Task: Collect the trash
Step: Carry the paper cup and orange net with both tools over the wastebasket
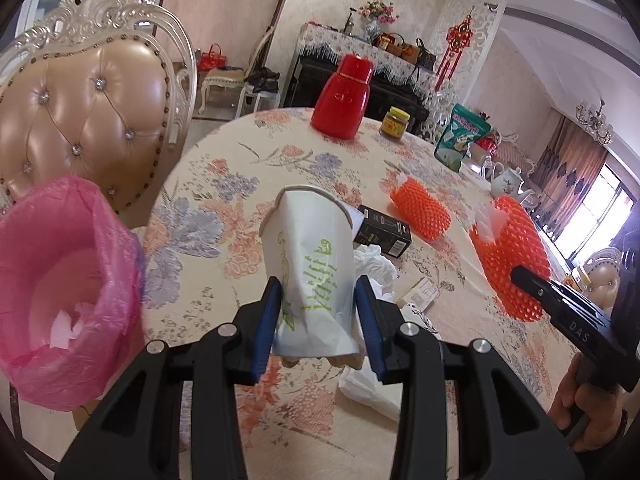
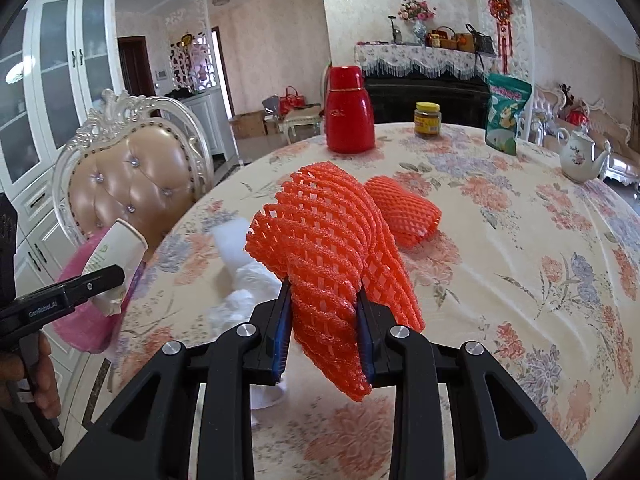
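both grippers loaded, pink-lined bin waiting off the table edge

left wrist view: the left gripper (image 1: 318,322) has its blue pads pressed on a crumpled white paper cup with green print (image 1: 310,268), taken near its base, mouth pointing away. the cup is already creased, so it looks light and soft; a hold low on the body suits it, though more squeeze would likely flatten it further. the gripper tilts down over the round table with the floral cloth (image 1: 280,168). the bin lined with a pink plastic bag (image 1: 60,292) sits left of the table, beside its edge, with pale scraps inside. still on the table are a second orange foam net sleeve (image 1: 420,210), a small black carton (image 1: 384,232) and crumpled white plastic (image 1: 374,264).

right wrist view: the right gripper (image 2: 324,334) is clamped on an orange foam fruit net (image 2: 324,248), held above the table by its lower half, the rest fanning upward. it reads as feather-light, springy and easily squashed, so a pinch anywhere holds it. the gripper slopes downward; a hand (image 2: 24,380) shows at the left edge, on the side of the bin.
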